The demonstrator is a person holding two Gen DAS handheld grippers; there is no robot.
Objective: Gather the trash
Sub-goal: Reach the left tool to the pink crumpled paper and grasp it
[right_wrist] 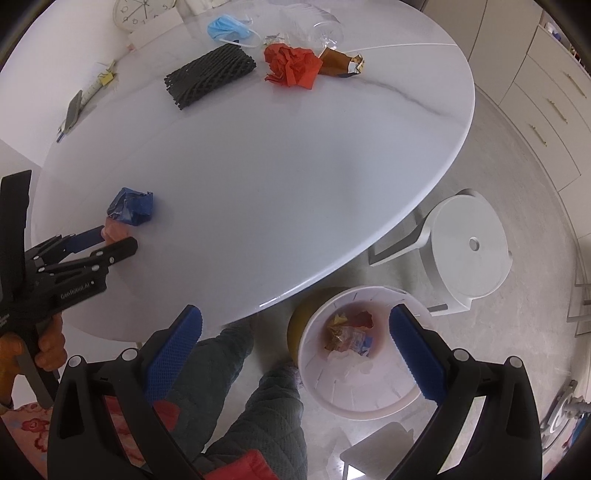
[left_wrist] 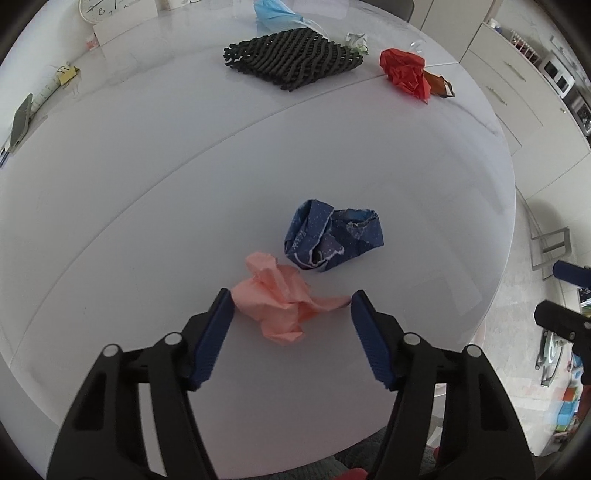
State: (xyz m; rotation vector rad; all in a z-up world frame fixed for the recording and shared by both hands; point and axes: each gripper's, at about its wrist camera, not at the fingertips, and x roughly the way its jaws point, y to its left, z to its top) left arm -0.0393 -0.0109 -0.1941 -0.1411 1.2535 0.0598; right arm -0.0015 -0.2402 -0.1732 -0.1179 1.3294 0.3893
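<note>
While some wrappers already lie in the white bin point(right_wrist: 360, 402), our spread left gripper point(left_wrist: 291, 306) brackets the pink tissue point(left_wrist: 284, 299) (ungrasped); right gripper point(right_wrist: 295, 332) hangs open, five pieces remaining.

Pink tissue point(left_wrist: 284, 299), white-dotted blue wrapper point(left_wrist: 332, 236)

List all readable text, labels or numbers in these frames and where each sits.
"GenRobot.AI": white lettering on the left hand-held gripper body, right wrist view.
Clock numerals: too distorted to read reliably.
Brown wrapper print: too small.
Bin wrappers: blurred.
</note>
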